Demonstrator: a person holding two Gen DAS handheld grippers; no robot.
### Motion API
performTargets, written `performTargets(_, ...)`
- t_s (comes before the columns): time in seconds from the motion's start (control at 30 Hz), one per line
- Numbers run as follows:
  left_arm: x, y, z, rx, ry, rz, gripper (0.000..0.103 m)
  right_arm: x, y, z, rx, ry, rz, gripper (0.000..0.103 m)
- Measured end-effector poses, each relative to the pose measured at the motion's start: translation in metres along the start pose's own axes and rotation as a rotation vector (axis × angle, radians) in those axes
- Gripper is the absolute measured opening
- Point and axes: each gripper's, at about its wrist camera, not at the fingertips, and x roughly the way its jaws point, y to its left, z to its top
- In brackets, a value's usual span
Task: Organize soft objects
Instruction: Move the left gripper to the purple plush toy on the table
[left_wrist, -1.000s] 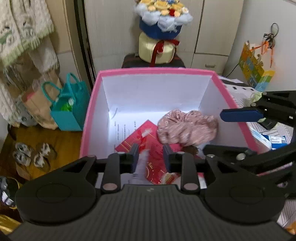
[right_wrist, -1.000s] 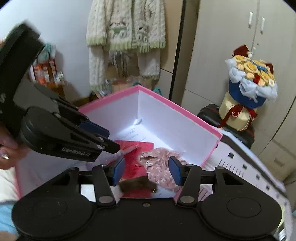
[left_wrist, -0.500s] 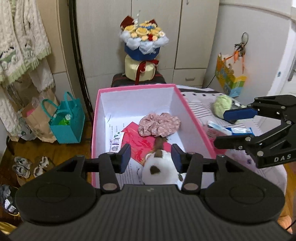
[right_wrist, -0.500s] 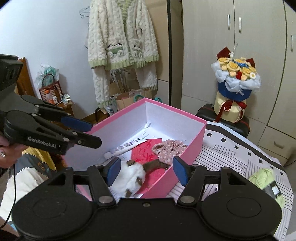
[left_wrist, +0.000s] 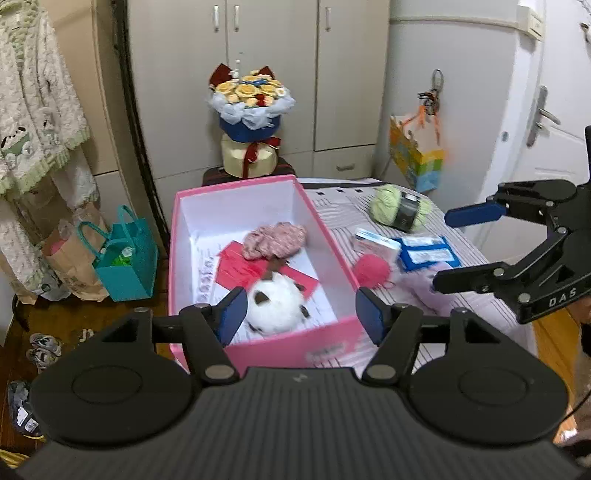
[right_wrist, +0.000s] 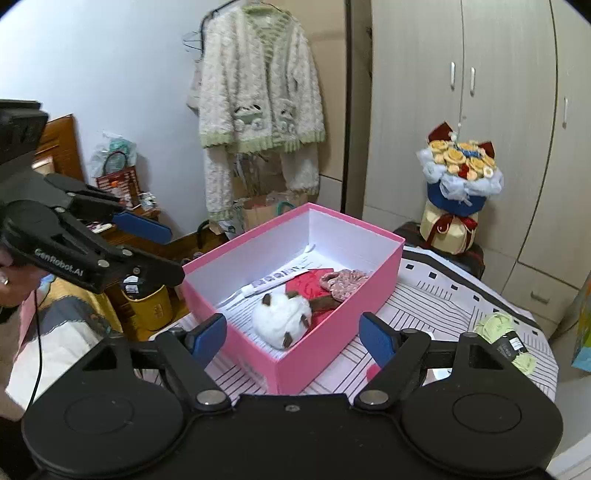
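Observation:
A pink box stands on the striped table. Inside lie a white plush toy with brown patches, a pink floral scrunchie, a red card and a tube. A green yarn skein and a pink yarn ball lie on the table right of the box. My left gripper is open and empty, above the box's near end. My right gripper is open and empty, also held back above the box.
Blue-and-white packets and a small box lie on the table by the yarn. A flower bouquet stands behind the box. A teal bag and paper bag sit on the floor at left. A cardigan hangs on the wall.
Both grippers pulled up and back from inside the box and opened wider. The white plush toy now lies loose in the box's near end.

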Motion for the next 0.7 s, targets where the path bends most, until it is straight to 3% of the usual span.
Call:
performTargets(0.23, -0.017, -0.032, -0.019, 0.064, 0.002, -0.02, 0.076, -0.042, 0.011, -0.026, -0.018, -0.052, -0.018, 0.09)
performTargets(0.37, -0.018, -0.049, -0.027, 0.085, -0.003, -0.057, 0.077, -0.055, 0.011, -0.046, -0.014, -0.061, -0.031, 0.09)
performTargets(0.7, 0.01, -0.085, -0.033, 0.141, 0.006, -0.166, 0.092, -0.062, -0.006, -0.093, 0.005, -0.032, -0.068, 0.093)
